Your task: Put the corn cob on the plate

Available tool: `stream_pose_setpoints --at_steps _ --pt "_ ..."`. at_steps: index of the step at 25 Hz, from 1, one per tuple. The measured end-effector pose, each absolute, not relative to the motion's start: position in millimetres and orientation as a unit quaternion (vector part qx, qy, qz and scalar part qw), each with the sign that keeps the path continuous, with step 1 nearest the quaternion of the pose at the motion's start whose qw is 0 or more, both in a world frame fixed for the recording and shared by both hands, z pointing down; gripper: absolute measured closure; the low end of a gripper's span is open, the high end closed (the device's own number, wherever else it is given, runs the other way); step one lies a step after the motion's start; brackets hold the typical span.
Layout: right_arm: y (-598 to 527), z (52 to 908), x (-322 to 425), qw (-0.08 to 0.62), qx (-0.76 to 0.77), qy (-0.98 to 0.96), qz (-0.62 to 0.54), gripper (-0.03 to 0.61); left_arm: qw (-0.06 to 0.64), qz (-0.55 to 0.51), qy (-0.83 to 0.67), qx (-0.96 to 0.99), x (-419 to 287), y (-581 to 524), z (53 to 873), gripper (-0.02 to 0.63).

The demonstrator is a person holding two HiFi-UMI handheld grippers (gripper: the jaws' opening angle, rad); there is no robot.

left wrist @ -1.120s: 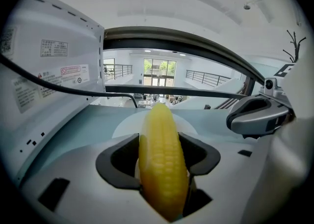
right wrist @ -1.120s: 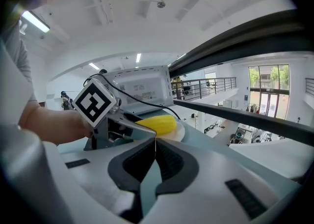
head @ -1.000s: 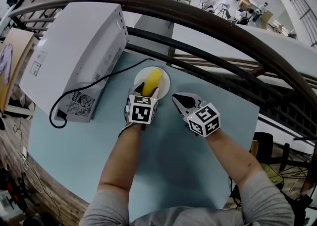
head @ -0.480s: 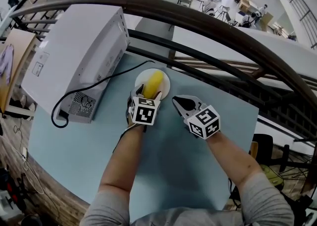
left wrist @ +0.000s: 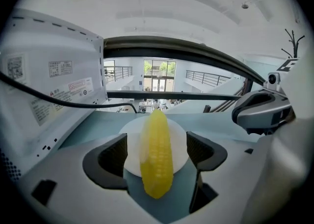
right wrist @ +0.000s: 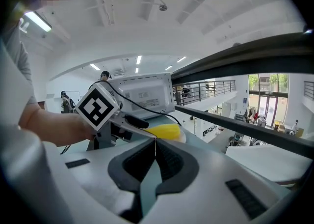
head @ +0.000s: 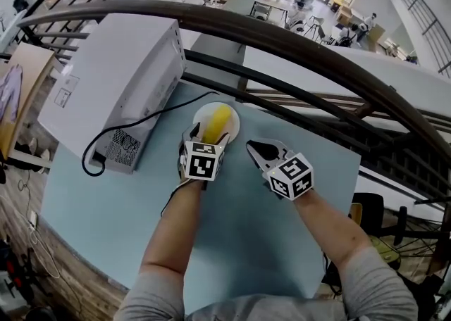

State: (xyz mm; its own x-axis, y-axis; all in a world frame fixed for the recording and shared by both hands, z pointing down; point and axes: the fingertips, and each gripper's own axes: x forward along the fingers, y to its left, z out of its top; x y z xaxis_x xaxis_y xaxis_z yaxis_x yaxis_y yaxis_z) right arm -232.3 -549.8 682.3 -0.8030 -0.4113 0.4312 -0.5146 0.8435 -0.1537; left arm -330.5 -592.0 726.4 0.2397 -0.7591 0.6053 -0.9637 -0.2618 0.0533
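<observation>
Just opened, left gripper [head: 208,134] flanks corn cob [left wrist: 156,152] overhanging plate [left wrist: 131,134] rim; right gripper [right wrist: 155,144] closed.

Head view — corn cob [head: 216,119] near end hidden behind left gripper [head: 208,134], plate [head: 233,119] partly covered, microwave [left wrist: 49,95] label print illegible.

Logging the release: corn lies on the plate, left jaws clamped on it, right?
Not clamped: in the left gripper view the jaws of the left gripper, which have just been opening, stand clear of the corn between them. It does lie on the plate.
</observation>
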Motion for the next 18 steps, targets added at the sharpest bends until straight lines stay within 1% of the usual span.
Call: stream_pose_setpoints --at_steps 12,18 --pt "-519 627 -208 0.18 0.269 -0.937 0.13 0.56 0.225 0.206 -0.584 0.752 -331 -536 666 0.241" --pt "-491 598 -185 0.178 0.279 -0.935 0.129 0.56 0.22 0.155 -0.586 0.765 -320 -504 627 0.242"
